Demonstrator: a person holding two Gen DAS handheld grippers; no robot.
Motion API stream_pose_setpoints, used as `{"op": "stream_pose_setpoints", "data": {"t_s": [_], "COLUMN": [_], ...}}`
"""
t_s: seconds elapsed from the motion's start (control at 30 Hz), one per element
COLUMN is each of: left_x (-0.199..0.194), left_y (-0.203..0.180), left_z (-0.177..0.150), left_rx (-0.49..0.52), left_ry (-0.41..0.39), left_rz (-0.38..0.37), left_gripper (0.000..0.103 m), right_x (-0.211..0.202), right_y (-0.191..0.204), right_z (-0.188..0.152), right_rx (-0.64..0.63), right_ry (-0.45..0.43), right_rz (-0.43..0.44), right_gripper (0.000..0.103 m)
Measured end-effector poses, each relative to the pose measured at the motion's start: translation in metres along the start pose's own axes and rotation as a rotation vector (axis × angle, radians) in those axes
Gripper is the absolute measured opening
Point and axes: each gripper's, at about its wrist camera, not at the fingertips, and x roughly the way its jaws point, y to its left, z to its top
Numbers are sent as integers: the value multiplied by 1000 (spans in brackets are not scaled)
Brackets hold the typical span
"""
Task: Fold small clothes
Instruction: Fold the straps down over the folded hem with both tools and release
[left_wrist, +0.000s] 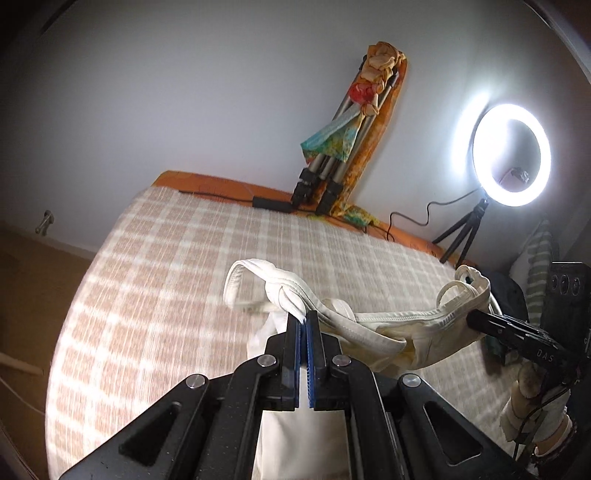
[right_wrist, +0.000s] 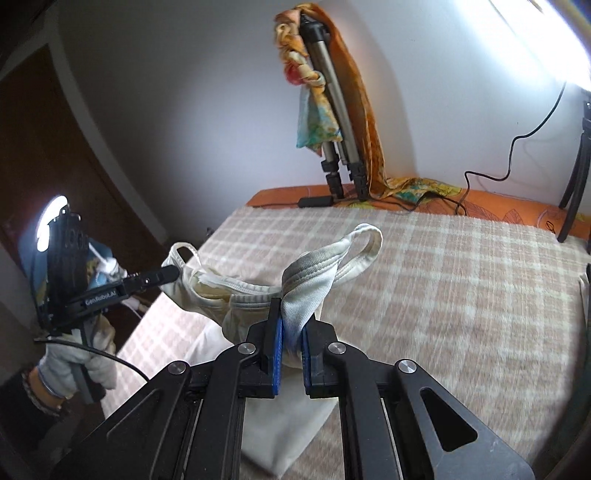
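Observation:
A small white sleeveless top (left_wrist: 373, 328) hangs stretched in the air above the checked bed (left_wrist: 166, 280), held by both grippers. My left gripper (left_wrist: 304, 318) is shut on one shoulder strap, whose loop (left_wrist: 242, 280) sticks out beyond the fingers. My right gripper (right_wrist: 291, 325) is shut on the other shoulder strap (right_wrist: 314, 280). The right gripper also shows in the left wrist view (left_wrist: 471, 318) at the right, and the left gripper in the right wrist view (right_wrist: 173, 273) at the left. The top's body droops down to the bed below the grippers (right_wrist: 280, 424).
A folded tripod draped with coloured cloth (left_wrist: 343, 147) leans on the wall at the bed's far edge. A lit ring light on a small tripod (left_wrist: 511, 155) stands at the far right, with cables (right_wrist: 487, 173) across the orange sheet (right_wrist: 498, 210). A brown door (right_wrist: 44, 155) is at left.

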Motion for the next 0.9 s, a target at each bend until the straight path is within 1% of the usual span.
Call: {"op": "stream_pose_setpoints", "data": {"t_s": [0.13,0.23,0.33,0.4,0.43,0.5,0.6,0.67,0.77,0.83,0.9], "left_x": [-5,-7,-11,-15,-18,-25,-42,-55,-68,-67,-58], "left_y": [3,4,7,8,9,12,16,15,5,-6,-16], "left_z": [-29,-47,-63,-73,-79,-88,-97,-96,-82,-67,-50], "left_rx": [13,27,38,59,70,87,100,101,132,165,188], "left_ry": [32,59,92,109,122,143,154,147,103,72,66], "left_rz": [12,27,32,44,47,52,42,19,20,30,25], "left_gripper": [0,0,0,0,3,5,11,11,12,16,18], "right_x": [-2,-2,-2,-3,-4,-7,-18,-31,-51,-56,-53], "right_y": [14,20,25,26,25,25,26,27,29,33,40], "right_z": [-34,-56,-71,-78,-81,-87,-100,-106,-104,-93,-79], "right_rx": [-39,-41,-48,-42,-36,-29,-31,-33,-41,-57,-67], "right_ry": [12,22,25,37,43,63,98,103,65,42,26], "right_rz": [-24,-29,-34,-34,-31,-30,-27,-22,-9,-19,-25], "right_gripper": [7,7,8,11,11,11,11,11,11,11,11]}}
